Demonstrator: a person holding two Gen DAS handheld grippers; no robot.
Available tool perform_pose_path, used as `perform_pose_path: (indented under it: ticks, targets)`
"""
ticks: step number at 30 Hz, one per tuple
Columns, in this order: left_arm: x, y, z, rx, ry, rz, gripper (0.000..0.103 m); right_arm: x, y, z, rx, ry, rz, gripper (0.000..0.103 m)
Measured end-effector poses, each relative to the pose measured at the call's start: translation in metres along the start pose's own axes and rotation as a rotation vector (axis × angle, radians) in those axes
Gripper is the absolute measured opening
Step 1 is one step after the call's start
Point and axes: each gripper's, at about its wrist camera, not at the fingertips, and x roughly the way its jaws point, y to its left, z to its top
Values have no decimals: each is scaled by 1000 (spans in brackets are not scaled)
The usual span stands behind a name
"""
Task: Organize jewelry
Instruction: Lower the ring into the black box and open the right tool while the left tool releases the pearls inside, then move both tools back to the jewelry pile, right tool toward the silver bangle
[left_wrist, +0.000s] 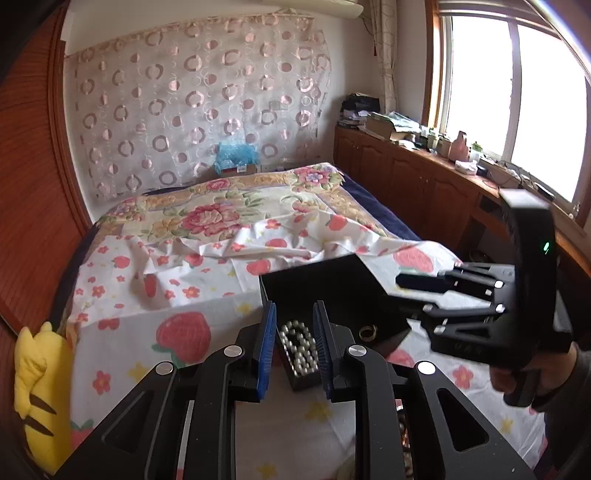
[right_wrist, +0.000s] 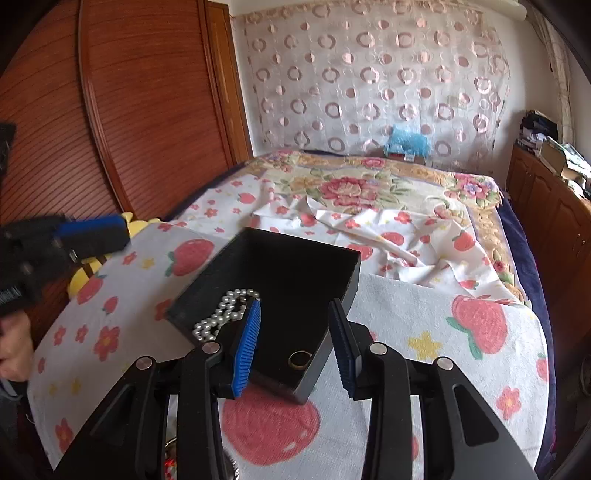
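Black box; white pearls; gold ring; strawberry-printed white cloth; blue pads noted.

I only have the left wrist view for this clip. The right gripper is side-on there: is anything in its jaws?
Observer: No. In the right wrist view the right gripper is open, with nothing between its pads.
Operator: Where exactly does the ring lie?
Observer: The ring lies flat on the floor of the box, in a near corner, apart from the pearls.
Operator: Anything else in the box?
Observer: Not that shows. The rest of the floor is bare black.
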Motion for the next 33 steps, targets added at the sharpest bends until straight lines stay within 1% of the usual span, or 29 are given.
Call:
perform_pose_path:
  ticks: [5,7,9,11,12,14,17,18,20,24,29,33]
  targets:
    - [-5,-7,-30,9,14,-16,20,-23,9,-16,-6,-27,0,41]
    - [-8,-9,-42,6,20,-27,21,-30,14,-26,-7,-21,5,41]
    - [-10,-10,-53,-6,31,-40,24,-35,18,-36,-8,-16,10,41]
    - [-12,-11,-65,-20,39,-59,25,-39,24,-45,-8,-10,21,44]
    - [-12,-11,-70,-25,44,-62,25,-41,26,-50,-5,-5,29,48]
    - [-11,-12,-79,-29,58,-61,25,-42,32,-59,-3,4,44,49]
    - [-12,-12,-92,-30,73,-60,25,-40,41,-69,-17,29,53,52]
    - [-12,-13,-97,-31,78,-58,25,-39,43,-72,-13,38,57,56]
    - [-14,-12,-104,-35,84,-54,25,-36,45,-77,2,54,71,62]
    - [-19,-8,-117,-58,90,-54,26,-22,52,-81,9,96,80,69]
    - [-23,-9,-124,-61,94,-56,26,-4,53,-88,49,160,101,70]
    - [-27,-10,-126,-63,88,-62,26,2,55,-92,69,186,98,70]
